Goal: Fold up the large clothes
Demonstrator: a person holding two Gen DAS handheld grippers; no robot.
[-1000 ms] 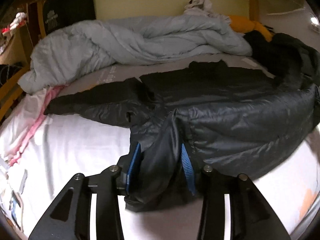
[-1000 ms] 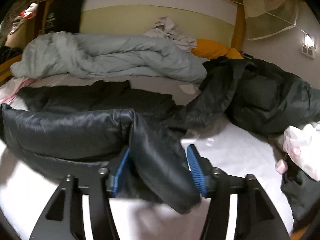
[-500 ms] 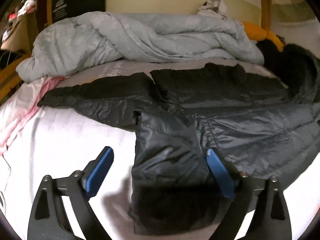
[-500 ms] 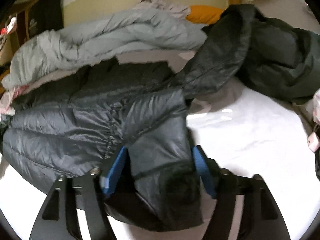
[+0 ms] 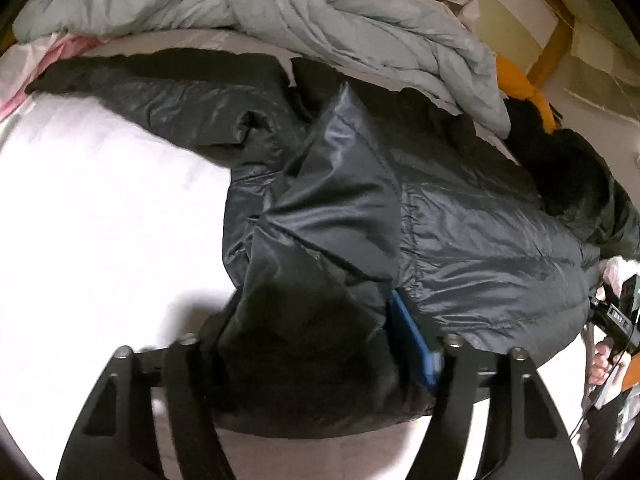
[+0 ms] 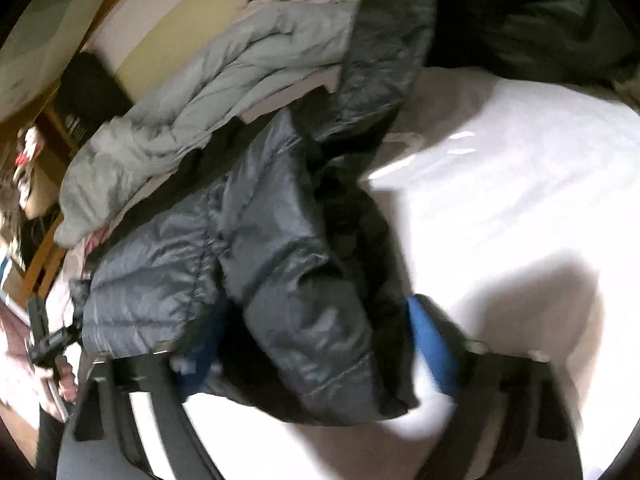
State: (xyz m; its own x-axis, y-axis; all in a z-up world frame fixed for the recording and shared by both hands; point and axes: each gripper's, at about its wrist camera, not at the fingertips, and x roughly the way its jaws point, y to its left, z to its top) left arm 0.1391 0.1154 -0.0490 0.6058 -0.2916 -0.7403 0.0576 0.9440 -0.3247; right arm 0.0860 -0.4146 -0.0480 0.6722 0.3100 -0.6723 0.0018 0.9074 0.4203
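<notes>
A large black puffer jacket (image 5: 460,216) lies across the white bed sheet (image 5: 100,208), one sleeve stretched to the far left. Its near left corner is bunched between the fingers of my left gripper (image 5: 312,356), which is closed on it; only the right blue pad (image 5: 412,336) shows. In the right wrist view the same jacket (image 6: 224,256) has its other near corner held between the blue pads of my right gripper (image 6: 316,356). That view is tilted and blurred.
A crumpled pale grey duvet (image 5: 320,20) lies along the far side by the headboard, with an orange pillow (image 5: 520,88) at the right. A second dark coat (image 6: 540,20) lies on the right of the bed. Pink cloth (image 5: 36,64) sits at the far left.
Half a second ago the left gripper stood wide open over the jacket hem; now it has closed on that corner. Both views have tilted, and the right one is motion-blurred.
</notes>
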